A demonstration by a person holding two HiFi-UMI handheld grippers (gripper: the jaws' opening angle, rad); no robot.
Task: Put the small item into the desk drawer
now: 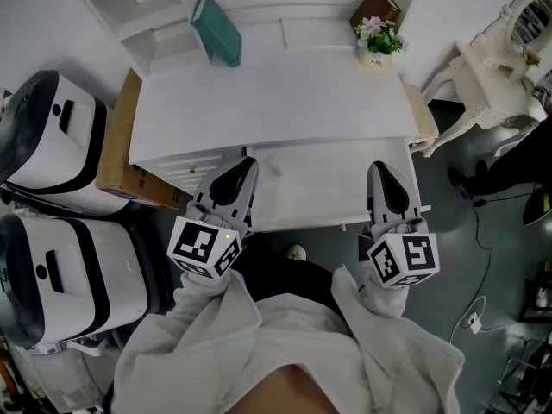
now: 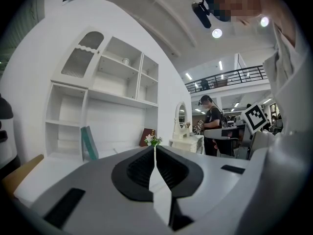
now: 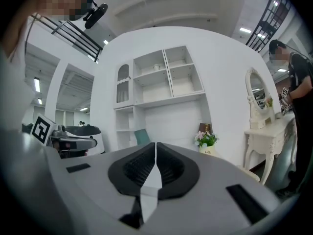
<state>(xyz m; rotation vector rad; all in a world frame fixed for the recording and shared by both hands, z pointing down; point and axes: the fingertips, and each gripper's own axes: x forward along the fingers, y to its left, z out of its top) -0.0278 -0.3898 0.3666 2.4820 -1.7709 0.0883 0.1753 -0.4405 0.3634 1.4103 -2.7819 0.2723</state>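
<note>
Visitor: Head view first. Where are the two grippers?

Onlooker: Both are held at the near edge of the white surface. The left gripper is at 7 o'clock and the right gripper at 5 o'clock, each pointing toward 12. Between them the desk drawer looks pulled out. A teal box leans at 11 o'clock, and a flower pot stands at 1 o'clock.

Visitor: And the small item?

Onlooker: A small pale round thing shows at 6 o'clock, just past the drawer's front and outside it. Whether that is the item, I cannot tell. Neither gripper has it.

Visitor: Left gripper view?

Onlooker: Its jaws are pressed together with nothing between them. Beyond the tips the flower pot sits at 12 o'clock, a shelf unit fills 10 o'clock, and a person stands at 2 o'clock.

Visitor: Right gripper view?

Onlooker: Much the same, jaws together and empty. The flower pot is at 1 o'clock, and a mirrored dressing table is at 3 o'clock.
</note>
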